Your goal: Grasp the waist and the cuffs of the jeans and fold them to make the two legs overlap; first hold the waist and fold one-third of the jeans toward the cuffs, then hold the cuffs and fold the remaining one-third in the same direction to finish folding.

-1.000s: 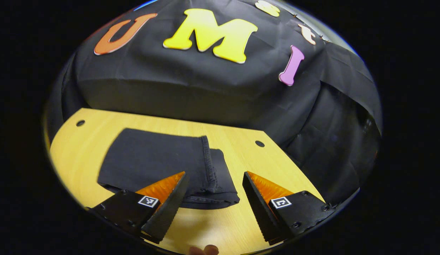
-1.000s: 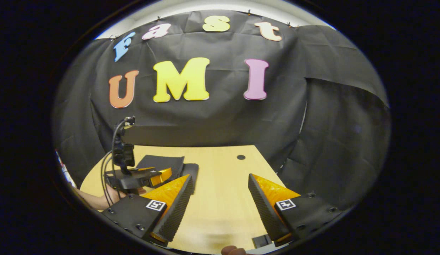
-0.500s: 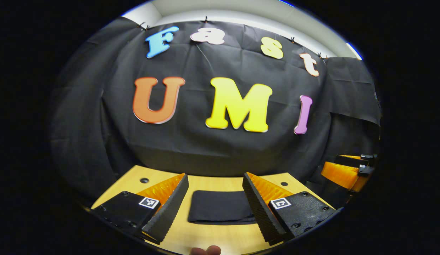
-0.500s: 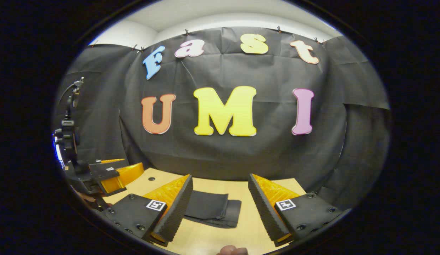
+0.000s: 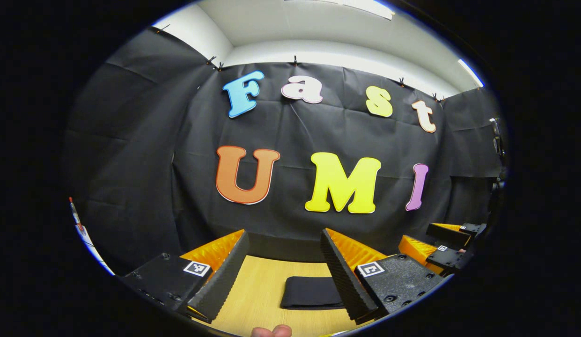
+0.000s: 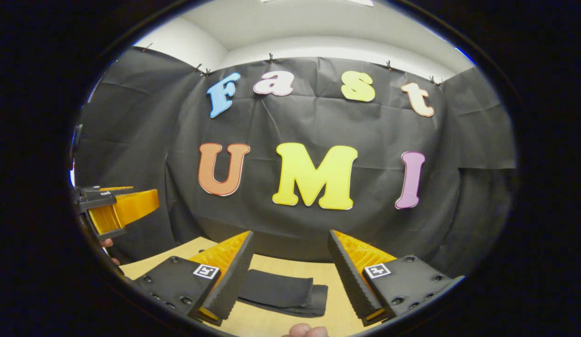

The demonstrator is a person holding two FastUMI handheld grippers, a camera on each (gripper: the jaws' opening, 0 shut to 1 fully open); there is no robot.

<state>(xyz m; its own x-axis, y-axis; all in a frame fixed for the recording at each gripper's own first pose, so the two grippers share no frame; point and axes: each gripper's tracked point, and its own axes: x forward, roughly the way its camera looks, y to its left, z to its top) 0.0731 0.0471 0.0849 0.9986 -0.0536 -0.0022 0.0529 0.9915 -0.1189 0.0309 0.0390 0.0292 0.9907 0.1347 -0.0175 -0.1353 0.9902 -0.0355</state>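
Both tongs have lifted up and back from the surface, each spread wide and holding nothing. Folded into a compact bundle, the jeans lie untouched toward its far edge, so the folding looks finished.

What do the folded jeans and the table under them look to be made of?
The jeans look like dark, near-black denim: a matte woven cloth lying in flat stacked layers with a thick edge; the weave itself is too small to confirm. The table looks like light wood or a wood-grain laminate, smooth with a faint sheen and fine lengthwise grain lines; solid or veneer, I cannot tell.
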